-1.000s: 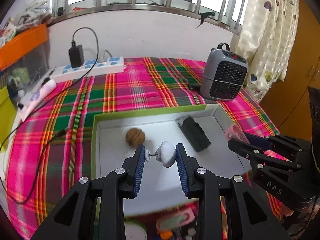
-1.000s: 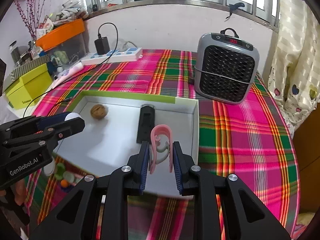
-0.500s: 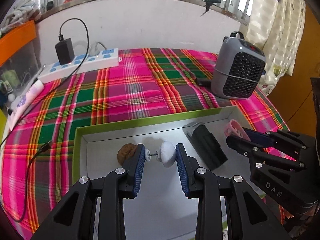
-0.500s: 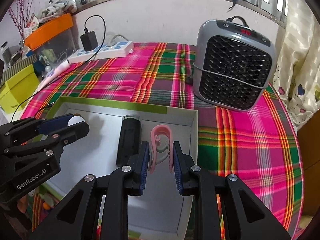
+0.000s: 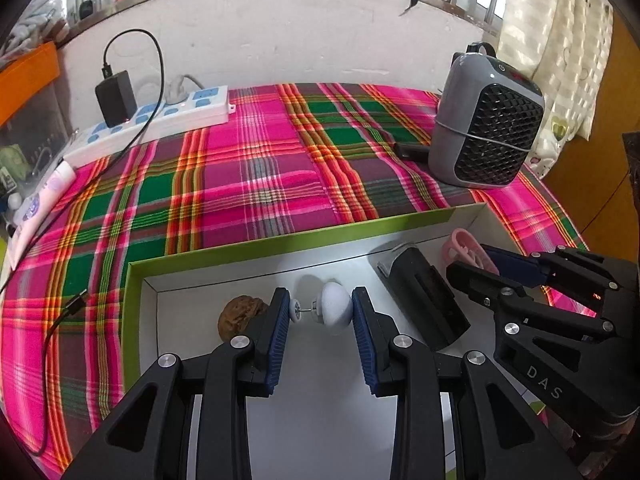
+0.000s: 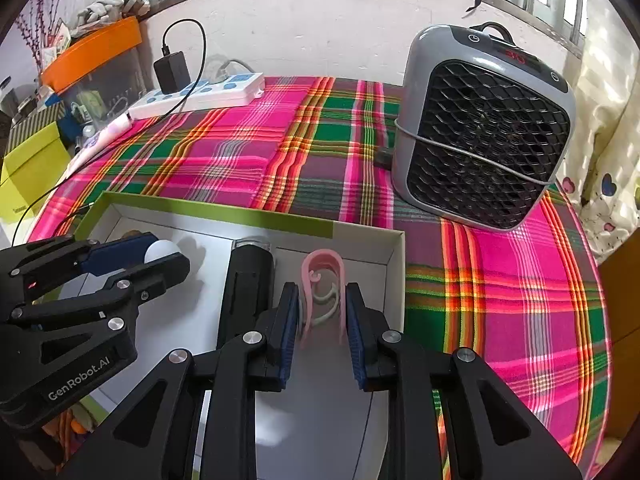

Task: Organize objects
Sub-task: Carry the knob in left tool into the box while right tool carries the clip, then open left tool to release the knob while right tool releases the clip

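Left gripper (image 5: 322,312) clamped on a small white egg-shaped knob with a metal pin (image 5: 336,307) over the far left corner of a shallow white box with green rim (image 5: 280,242), brown wrinkled walnut (image 5: 240,314) just beside it, right gripper (image 6: 322,312) closed on a pink plastic clip (image 6: 322,276) by the box's right wall, black oblong device (image 6: 248,280) lying between them, plaid tablecloth (image 5: 256,160) beneath.

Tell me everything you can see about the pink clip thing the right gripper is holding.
The pink clip is a narrow arch of smooth plastic, rounded end pointing away from the right gripper, with a pale curled hook inside the arch. Its two legs sit between the blue-padded fingers, which are shut on it. It is held over the near right corner of the white tray, beside a black rectangular device. Whether it touches the tray floor cannot be told.
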{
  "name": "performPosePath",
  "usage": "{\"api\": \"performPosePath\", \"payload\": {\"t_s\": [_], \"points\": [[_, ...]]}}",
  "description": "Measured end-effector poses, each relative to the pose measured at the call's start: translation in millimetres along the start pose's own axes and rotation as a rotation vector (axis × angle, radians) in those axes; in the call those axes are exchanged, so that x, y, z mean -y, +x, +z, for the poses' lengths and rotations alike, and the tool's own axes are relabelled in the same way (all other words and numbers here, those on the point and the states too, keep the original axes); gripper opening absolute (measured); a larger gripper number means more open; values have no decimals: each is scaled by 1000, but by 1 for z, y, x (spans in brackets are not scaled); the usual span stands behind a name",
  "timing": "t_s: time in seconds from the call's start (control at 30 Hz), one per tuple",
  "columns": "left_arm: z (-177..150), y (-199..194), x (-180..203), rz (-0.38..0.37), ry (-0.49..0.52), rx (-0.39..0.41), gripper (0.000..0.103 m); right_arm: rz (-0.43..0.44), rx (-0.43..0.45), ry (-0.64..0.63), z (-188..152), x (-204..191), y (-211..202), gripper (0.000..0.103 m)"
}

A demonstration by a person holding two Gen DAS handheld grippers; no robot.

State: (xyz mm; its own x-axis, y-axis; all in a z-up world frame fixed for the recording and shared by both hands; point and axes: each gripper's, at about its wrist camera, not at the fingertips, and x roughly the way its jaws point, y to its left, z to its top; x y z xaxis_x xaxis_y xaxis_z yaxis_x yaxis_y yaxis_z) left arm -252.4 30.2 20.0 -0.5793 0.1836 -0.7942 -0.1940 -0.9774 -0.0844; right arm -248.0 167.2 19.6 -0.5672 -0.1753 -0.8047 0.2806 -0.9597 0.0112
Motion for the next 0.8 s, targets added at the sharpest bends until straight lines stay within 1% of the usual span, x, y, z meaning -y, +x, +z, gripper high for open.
{"api": "performPosePath", "payload": {"t_s": [0.23, 0.4, 0.53, 0.8], "points": [[1, 3, 3, 17, 18, -13, 30, 9, -8, -10, 1, -4, 4, 24], [1, 4, 2, 24, 15, -16, 30, 10, -10, -13, 1, -5, 5, 24], [0, 7, 1, 27, 9, -33, 30, 7, -12, -17, 1, -6, 7, 24], [0, 8, 1, 30, 11, -35, 30, 7, -14, -19, 2, -6, 8, 24]]}}
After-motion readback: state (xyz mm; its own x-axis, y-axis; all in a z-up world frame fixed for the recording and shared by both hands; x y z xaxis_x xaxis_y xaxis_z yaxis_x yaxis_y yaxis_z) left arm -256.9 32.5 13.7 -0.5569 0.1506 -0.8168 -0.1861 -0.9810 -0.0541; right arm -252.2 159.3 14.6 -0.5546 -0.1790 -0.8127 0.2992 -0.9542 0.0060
